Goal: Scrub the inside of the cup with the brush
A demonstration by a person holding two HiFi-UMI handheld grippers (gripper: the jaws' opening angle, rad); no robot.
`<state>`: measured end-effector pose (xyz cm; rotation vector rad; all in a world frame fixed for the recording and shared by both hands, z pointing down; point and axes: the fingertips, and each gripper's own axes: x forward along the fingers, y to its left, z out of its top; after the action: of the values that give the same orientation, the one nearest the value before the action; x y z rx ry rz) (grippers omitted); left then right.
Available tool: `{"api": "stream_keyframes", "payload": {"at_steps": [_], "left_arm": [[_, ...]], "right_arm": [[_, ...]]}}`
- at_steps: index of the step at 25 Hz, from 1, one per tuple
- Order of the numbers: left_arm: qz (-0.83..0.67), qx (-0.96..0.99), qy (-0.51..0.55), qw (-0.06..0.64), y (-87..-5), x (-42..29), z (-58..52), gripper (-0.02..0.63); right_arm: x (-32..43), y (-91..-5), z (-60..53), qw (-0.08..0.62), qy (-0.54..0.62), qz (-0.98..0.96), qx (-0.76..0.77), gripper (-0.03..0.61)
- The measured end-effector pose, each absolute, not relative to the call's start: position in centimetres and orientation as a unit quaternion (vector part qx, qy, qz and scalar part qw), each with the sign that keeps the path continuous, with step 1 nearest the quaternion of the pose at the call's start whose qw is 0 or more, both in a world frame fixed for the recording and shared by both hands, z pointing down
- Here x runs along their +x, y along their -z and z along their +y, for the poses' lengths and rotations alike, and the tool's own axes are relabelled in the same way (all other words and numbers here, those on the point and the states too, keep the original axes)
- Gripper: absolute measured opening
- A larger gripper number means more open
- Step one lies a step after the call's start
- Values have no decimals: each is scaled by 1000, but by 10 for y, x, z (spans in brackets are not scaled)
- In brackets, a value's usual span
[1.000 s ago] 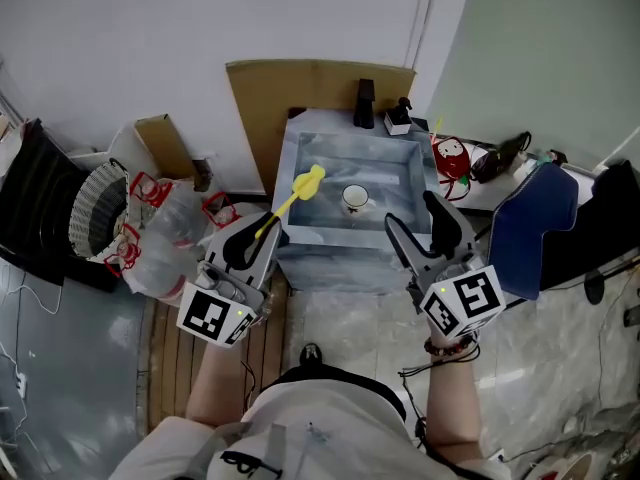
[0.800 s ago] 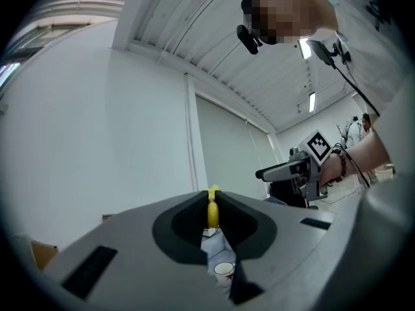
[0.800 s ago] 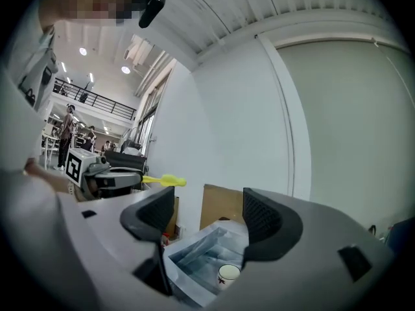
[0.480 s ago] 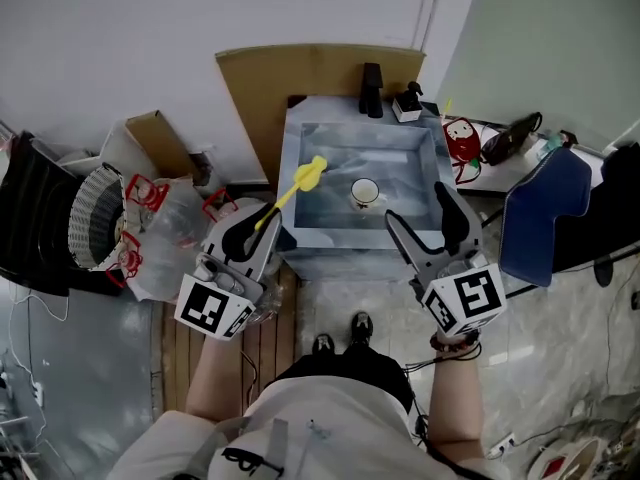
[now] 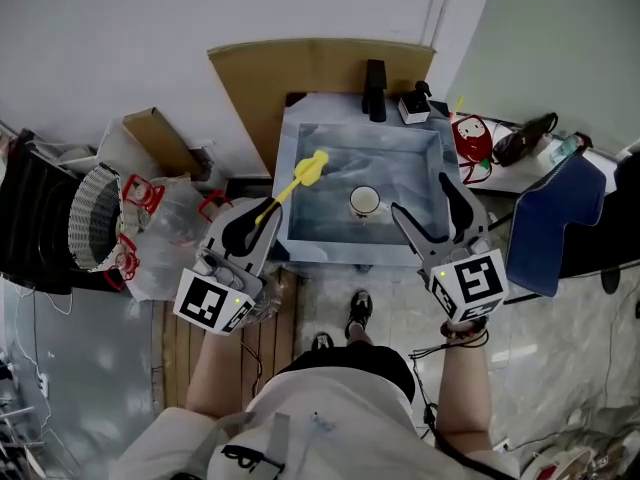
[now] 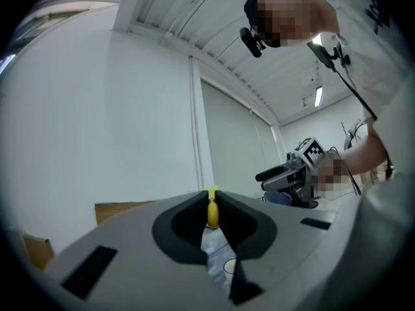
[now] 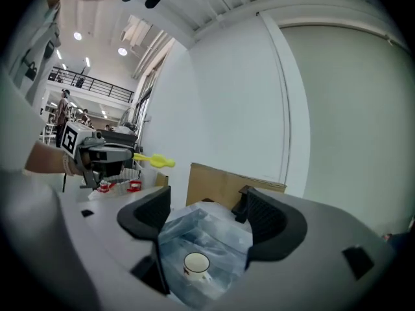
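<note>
**Brush gripped, cup unheld in the sink**

The cup [image 5: 364, 201] stands upright and alone near the middle of the sink [image 5: 350, 255], and nothing holds it. If the brush [image 5: 300, 180] goes in before the cup is steadied, the cup would likely tip or skate across the basin. The brush is pinched low on its thin yellow handle. Its head reaches out to 9 o'clock of the cup, over the sink's rim, so a hard push could twist it in the grip.

The left gripper [image 5: 256, 232], at 8 o'clock of the cup, is clamped on that handle. The right gripper [image 5: 420, 198], at 4 o'clock of the cup, has just been opening its jaws. They stand wide apart with nothing between them. In the right gripper view the cup sits beyond them, clear of both pads.
</note>
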<state>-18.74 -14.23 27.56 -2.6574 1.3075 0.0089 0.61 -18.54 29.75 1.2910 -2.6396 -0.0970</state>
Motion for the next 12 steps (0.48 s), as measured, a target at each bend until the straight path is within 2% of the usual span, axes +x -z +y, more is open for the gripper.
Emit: {"api": "stream_keyframes", "payload": {"at_steps": [7,12], "left_arm": [[445,-892,12,81,-289,-164,-195,35],[440,-894,52,68,-320,-147,-227,35]], "right_arm": [[11,-344,-241,174,40,-917,355,351],[9,-411,-272,266,40,-920,284,351]]}}
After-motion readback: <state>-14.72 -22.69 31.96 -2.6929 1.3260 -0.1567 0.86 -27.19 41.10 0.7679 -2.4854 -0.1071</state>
